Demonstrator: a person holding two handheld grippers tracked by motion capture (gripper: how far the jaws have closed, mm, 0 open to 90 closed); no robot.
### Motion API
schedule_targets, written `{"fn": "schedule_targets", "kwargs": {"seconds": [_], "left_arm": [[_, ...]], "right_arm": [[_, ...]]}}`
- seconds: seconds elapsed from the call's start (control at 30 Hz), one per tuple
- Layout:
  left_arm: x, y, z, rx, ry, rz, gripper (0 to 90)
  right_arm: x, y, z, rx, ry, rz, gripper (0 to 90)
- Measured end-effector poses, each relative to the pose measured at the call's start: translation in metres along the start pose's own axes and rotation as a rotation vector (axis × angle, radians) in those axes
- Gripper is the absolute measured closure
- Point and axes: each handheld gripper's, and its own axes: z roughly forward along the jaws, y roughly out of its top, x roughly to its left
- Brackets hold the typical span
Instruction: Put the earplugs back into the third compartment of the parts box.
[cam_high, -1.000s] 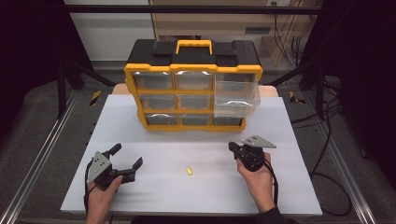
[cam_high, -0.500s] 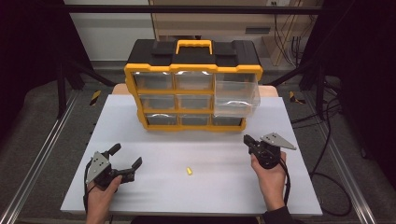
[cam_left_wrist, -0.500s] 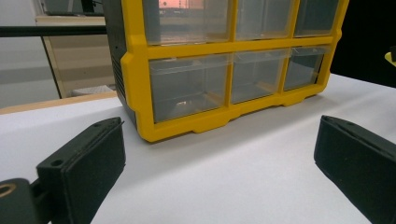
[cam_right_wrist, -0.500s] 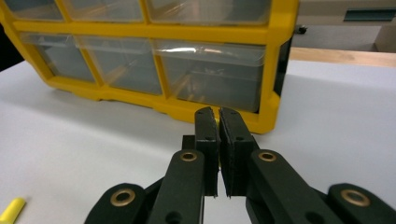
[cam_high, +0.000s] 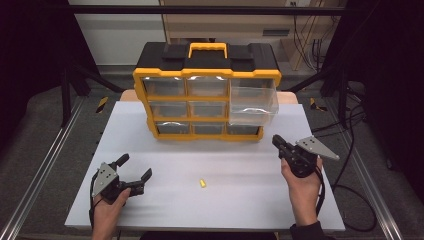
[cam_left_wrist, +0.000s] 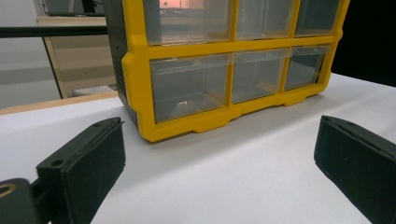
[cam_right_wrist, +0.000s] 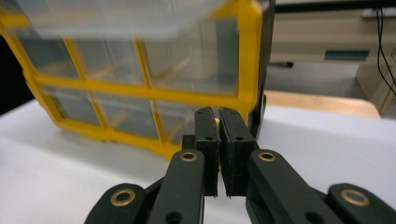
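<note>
The right gripper (cam_high: 281, 145), jaws pressed together on nothing, has swung out toward the worktop's right edge, nearer the organizer's pulled-out clear drawer (cam_high: 252, 104). The left gripper (cam_high: 134, 168) stays wide apart near the front-left corner. The small yellow piece (cam_high: 202, 183) lies untouched mid-front.

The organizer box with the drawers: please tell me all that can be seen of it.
The organizer box has a yellow frame, a black top and a yellow handle, apparently plastic. It stands upright at the far middle of the white table, holding clear drawers in three rows. The large drawer at the right is pulled out. Nothing else touches the box.
</note>
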Motion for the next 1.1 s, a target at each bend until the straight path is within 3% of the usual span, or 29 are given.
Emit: {"fn": "schedule_targets", "kwargs": {"seconds": [0.17, 0.57, 0.9, 1.1], "left_arm": [[-0.001, 0.0, 0.0, -0.001, -0.003, 0.005, 1.4], [0.0, 0.0, -0.001, -0.005, 0.0, 0.001, 1.4], [-0.001, 0.0, -0.001, -0.001, -0.001, -0.001, 1.4], [-0.001, 0.0, -0.001, -0.001, -0.003, 0.001, 1.5]], "right_arm": [[0.004, 0.023, -0.014, -0.059, 0.016, -0.007, 86.8], [0.011, 0.078, -0.035, -0.129, 0.013, -0.077, 86.8], [0.02, 0.123, -0.035, -0.167, 0.034, -0.112, 86.7], [0.029, 0.141, -0.028, -0.168, 0.046, -0.139, 86.5]]}}
